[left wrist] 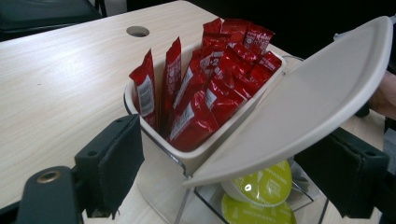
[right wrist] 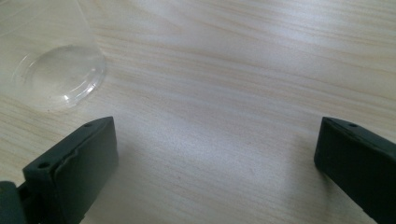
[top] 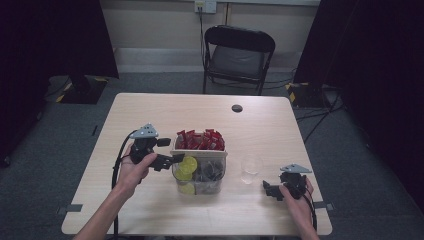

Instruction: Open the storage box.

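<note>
I have the left hand-held gripper point(top: 172, 159) lifting the lid point(left wrist: 303, 107) of the organiser point(top: 199, 165) mid-surface — jaws look agape, hold unclear — right hand-held gripper point(top: 266, 188) idle, open; next, reach for a pod point(left wrist: 264, 184).

We can read almost nothing here. The red sachets point(left wrist: 205, 88) standing in the cream tray point(left wrist: 196, 156) carry white label panels with print, but the lettering is too small and blurred for us to make out a word or brand. The yellow-green capsule lids point(left wrist: 261, 184) below show faint marks that we cannot decipher either.
</note>
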Demonstrator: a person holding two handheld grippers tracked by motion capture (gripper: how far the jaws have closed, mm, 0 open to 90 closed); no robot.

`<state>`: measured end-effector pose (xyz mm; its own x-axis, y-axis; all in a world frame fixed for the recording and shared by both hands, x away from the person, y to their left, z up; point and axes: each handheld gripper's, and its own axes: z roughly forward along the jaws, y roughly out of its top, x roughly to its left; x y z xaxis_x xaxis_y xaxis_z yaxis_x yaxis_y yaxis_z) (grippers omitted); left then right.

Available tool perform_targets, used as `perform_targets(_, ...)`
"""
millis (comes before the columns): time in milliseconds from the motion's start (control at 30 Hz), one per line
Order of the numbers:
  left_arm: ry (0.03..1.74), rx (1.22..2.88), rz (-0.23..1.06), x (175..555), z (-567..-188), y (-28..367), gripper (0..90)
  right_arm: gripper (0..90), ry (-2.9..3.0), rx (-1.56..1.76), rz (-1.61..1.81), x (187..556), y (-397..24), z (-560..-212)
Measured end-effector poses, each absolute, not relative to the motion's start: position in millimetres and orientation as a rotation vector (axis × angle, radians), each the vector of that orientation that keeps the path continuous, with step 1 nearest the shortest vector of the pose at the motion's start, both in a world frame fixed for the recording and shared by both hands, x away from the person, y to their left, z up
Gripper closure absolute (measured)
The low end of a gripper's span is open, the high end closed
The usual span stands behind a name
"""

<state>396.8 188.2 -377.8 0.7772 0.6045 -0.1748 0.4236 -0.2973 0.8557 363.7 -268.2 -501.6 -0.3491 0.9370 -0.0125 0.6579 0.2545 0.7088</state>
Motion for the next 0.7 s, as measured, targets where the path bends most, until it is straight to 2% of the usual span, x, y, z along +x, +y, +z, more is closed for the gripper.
perform_targets(700,0.862,1.859,0.187,422,-381,196,14.7,0.0,2.102,1.444,0.862,364,-269,-501)
